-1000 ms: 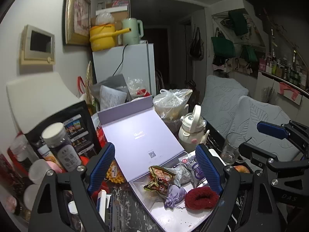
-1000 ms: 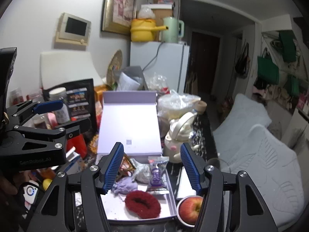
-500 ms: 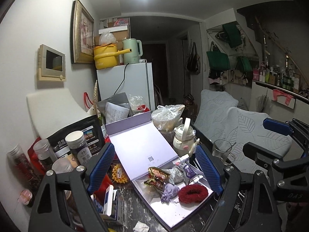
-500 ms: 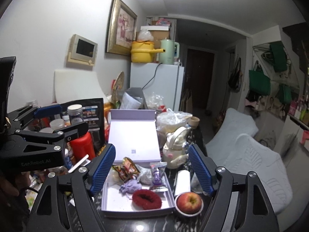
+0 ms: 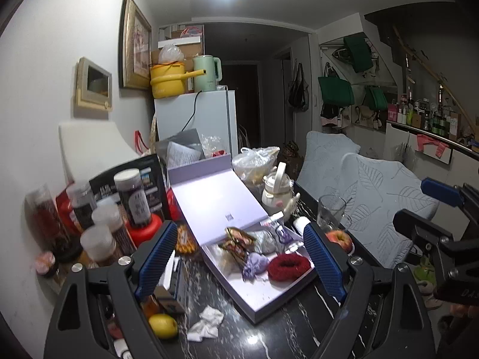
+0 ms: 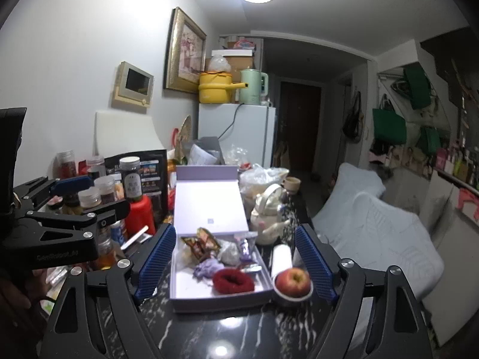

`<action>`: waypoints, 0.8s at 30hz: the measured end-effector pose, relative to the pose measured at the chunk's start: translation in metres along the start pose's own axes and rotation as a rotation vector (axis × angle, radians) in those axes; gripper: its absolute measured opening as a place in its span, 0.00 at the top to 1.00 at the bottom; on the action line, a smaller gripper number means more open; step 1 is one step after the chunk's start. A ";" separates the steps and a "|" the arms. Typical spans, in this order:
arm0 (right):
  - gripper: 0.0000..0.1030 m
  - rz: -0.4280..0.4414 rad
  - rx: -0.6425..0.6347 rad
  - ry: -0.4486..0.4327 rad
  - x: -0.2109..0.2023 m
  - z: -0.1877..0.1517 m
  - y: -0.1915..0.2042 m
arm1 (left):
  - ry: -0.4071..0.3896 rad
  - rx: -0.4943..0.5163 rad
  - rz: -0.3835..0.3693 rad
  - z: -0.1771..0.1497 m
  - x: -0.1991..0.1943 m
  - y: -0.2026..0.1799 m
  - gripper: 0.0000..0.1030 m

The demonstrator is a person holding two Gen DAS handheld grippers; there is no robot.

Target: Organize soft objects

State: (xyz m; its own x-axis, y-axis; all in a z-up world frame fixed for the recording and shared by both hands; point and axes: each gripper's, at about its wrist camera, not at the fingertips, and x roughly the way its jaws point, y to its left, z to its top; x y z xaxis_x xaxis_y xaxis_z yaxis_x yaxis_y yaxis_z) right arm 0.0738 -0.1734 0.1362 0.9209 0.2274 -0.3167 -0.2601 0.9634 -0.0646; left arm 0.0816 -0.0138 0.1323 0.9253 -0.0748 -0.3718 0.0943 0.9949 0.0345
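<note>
Red scrunchie (image 6: 233, 281) in box (image 6: 220, 298) (lid up)

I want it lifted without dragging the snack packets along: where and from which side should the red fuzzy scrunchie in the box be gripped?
Pinch one side of the red scrunchie's ring, probably the side toward the box's front wall, coming from above. It lies flat with bare box floor there, while the purple pouch crowds its far-left side.

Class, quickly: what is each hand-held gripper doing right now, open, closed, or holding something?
Left hand-held gripper: open, holding nothing, above the open lilac cardboard box.
Right hand-held gripper: open, holding nothing, above the same box.
</note>
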 end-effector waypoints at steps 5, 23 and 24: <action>0.18 0.003 0.026 0.036 -0.009 -0.025 0.005 | 0.012 -0.016 -0.016 -0.020 -0.011 -0.002 0.16; 0.18 0.001 0.083 0.124 -0.011 -0.081 0.014 | 0.109 -0.058 -0.029 -0.078 -0.009 -0.003 0.16; 0.18 0.001 0.078 0.128 -0.010 -0.082 0.015 | 0.112 -0.061 -0.031 -0.080 -0.008 -0.002 0.16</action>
State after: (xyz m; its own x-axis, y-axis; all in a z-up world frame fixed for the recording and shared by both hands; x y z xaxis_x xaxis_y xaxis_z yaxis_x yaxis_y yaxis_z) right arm 0.0366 -0.1730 0.0611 0.8748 0.2135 -0.4349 -0.2334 0.9723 0.0079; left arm 0.0445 -0.0102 0.0614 0.8753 -0.1010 -0.4729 0.0967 0.9947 -0.0336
